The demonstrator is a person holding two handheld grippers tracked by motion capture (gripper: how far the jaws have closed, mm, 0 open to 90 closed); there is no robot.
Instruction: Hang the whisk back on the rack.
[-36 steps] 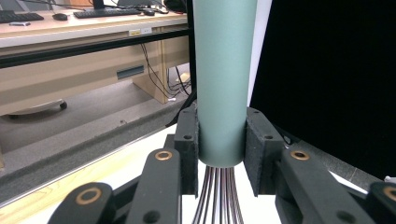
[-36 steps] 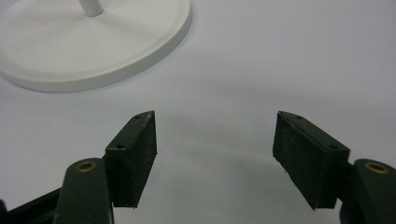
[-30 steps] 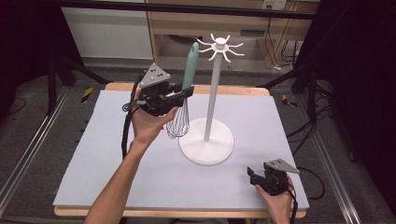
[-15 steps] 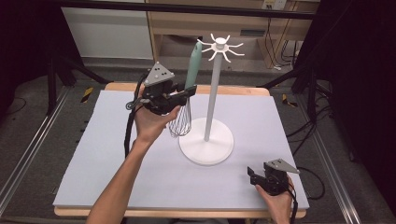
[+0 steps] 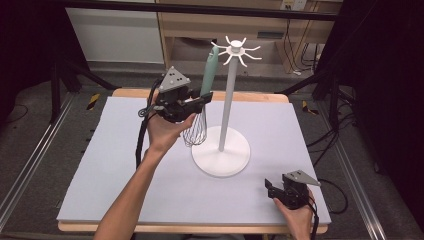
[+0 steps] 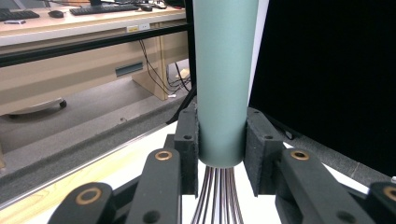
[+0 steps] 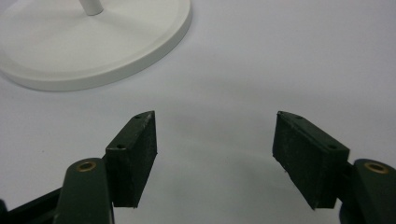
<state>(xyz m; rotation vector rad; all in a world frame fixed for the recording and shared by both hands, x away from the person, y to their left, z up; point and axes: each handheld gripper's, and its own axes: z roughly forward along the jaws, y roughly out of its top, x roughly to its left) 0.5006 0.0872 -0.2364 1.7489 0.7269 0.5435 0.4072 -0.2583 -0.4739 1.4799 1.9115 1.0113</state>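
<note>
Whisk (image 5: 202, 95): you have lifted it since a second ago — it now hangs upright in the air just left of the stand's pole, wire end down, green handle up.
Handle tip: it has risen to the level of the hooks (image 5: 236, 51) at the top of the stand (image 5: 227, 107) and sits just beside the nearest one; I cannot tell whether it touches.
Left gripper (image 5: 199, 100): clamped on the handle's lower end, right above the wires — in the left gripper view both pads press the green tube (image 6: 223, 84) squarely.
Right gripper (image 5: 271, 189): jaws spread wide with nothing between them, resting at the mat's (image 5: 110, 150) near right corner, unmoved over the last second; the stand's base (image 7: 93, 56) lies well ahead of it.
Meaning: the raise looks nearly done, so the hanging step is likely at hand — you probably need to bring the handle's end onto a hook.
Risk: the grip is low on a long handle, so the top may swing and nudge the light stand.
</note>
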